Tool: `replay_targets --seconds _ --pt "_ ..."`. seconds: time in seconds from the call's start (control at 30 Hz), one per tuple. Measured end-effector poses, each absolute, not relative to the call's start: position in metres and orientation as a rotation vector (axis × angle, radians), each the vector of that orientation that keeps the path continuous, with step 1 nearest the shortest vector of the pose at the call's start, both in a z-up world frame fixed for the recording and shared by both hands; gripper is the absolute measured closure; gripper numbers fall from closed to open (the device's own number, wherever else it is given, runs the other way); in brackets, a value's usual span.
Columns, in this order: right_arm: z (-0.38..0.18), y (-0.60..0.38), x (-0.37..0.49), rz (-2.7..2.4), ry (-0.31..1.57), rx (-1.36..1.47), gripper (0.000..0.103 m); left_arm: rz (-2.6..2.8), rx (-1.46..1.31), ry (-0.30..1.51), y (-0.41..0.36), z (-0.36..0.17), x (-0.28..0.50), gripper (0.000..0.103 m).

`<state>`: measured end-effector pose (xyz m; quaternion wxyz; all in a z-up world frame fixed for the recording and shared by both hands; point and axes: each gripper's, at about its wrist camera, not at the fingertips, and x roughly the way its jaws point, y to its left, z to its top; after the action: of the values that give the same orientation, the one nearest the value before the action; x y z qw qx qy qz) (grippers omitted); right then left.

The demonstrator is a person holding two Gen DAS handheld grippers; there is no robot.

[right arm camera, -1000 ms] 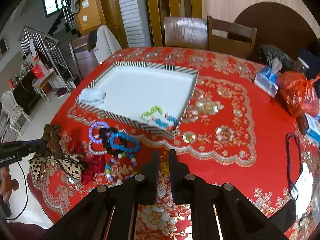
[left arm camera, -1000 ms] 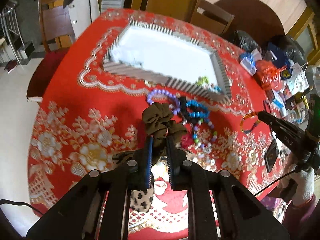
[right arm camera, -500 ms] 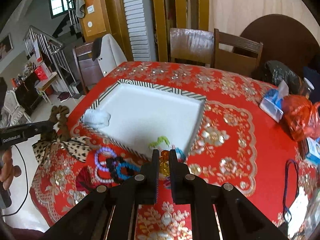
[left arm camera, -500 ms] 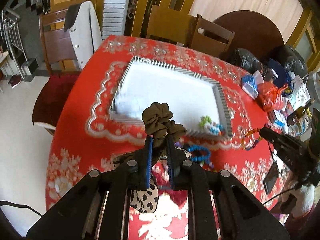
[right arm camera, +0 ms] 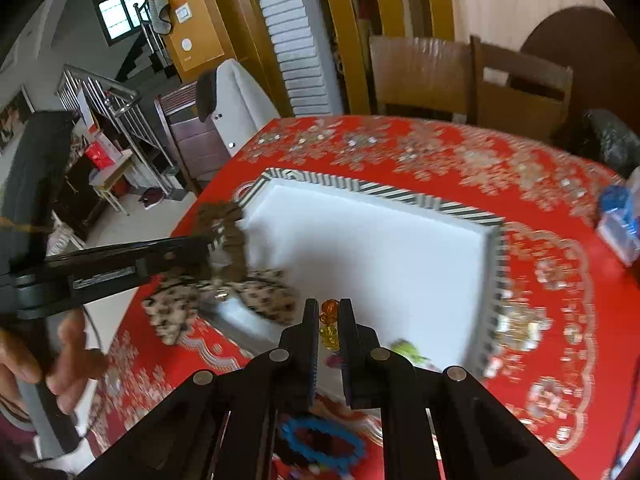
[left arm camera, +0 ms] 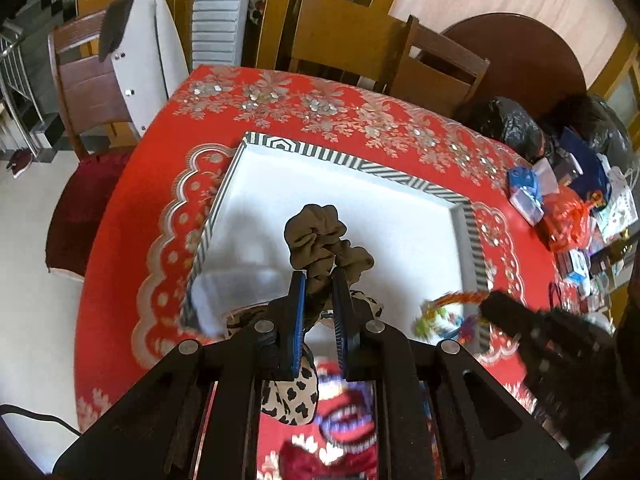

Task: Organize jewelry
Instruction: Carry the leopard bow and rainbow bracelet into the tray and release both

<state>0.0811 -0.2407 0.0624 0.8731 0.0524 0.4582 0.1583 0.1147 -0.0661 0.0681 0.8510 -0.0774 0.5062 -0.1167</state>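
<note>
Hovering now over the tray instead of the cloth, the left gripper pinches a scrunchie; the right gripper clamps amber beads, both ready to drop

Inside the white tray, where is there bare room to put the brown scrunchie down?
The middle and far part of the tray, up to its striped back rim, is bare. The near right corner holds green beads. The near left corner is blurred. The left gripper holds the scrunchie.
</note>
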Motion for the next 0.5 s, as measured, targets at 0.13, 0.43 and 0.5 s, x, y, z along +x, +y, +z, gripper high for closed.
replay_targets --seconds 0.13,0.43,0.5 --pt "0.033 -0.242 0.097 0.306 1.02 0.149 0.094 -0.238 -0.177 1.103 -0.066 0.051 0.143 0.091" --pt "-0.008 -0.251 0.101 0.259 1.133 0.155 0.094 -0.193 -0.137 1.153 -0.059 0.012 0.173 0.091" --pt "-0.009 -0.249 0.101 0.258 1.143 0.15 0.094 -0.183 -0.127 1.157 -0.058 0.007 0.176 0.091"
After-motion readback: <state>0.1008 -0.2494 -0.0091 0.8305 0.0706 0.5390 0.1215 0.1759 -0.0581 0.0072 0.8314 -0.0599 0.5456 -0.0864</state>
